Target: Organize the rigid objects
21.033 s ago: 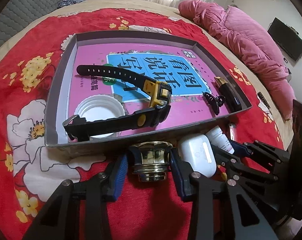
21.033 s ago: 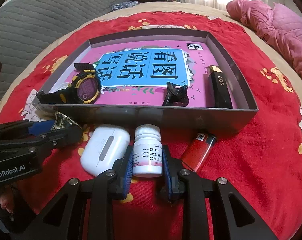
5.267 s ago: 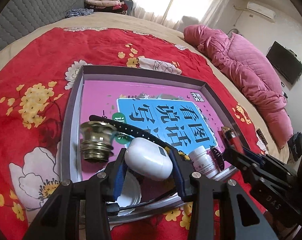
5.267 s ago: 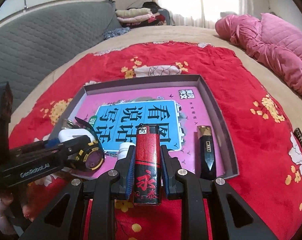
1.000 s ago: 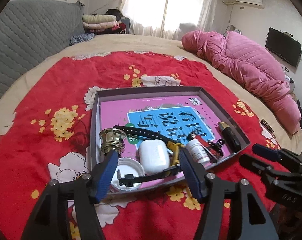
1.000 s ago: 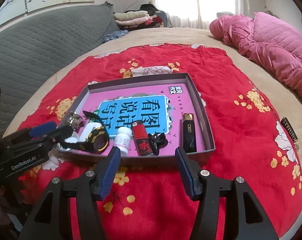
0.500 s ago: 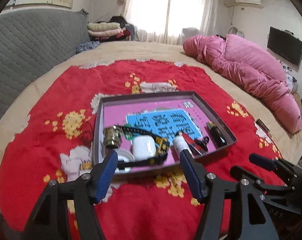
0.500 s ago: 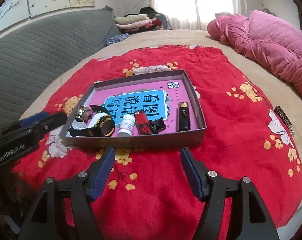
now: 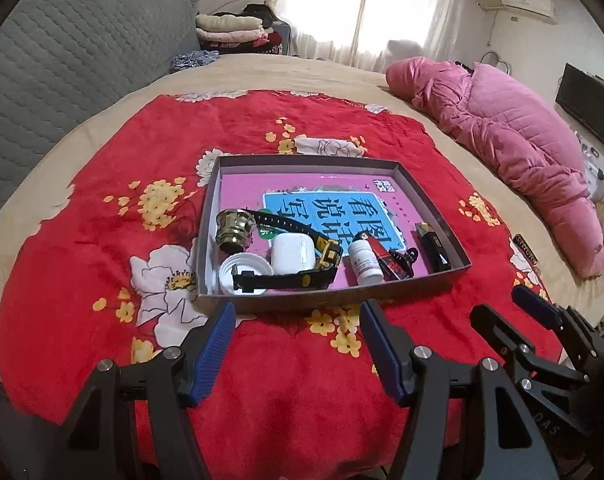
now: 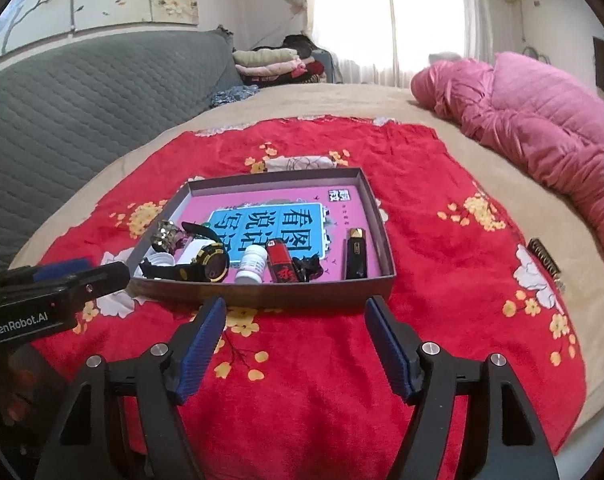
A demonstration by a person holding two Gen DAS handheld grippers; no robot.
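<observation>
A shallow grey tray with a pink book in its bottom lies on the red blanket. Inside sit a brass knob, a white lid, a white earbud case, a black and yellow watch, a white pill bottle, a red lighter, a black hair clip and a black lighter. My left gripper hangs open just short of the tray's near wall, empty. My right gripper is likewise back from the tray, jaws opening, nothing between them.
The red floral blanket covers a round bed. A pink quilt lies bunched at the right, and a small dark object rests near it. A grey padded headboard and folded clothes stand behind.
Both grippers have drawn back and upward from the tray, which now looks smaller and farther away. The right jaws have spread wider.
</observation>
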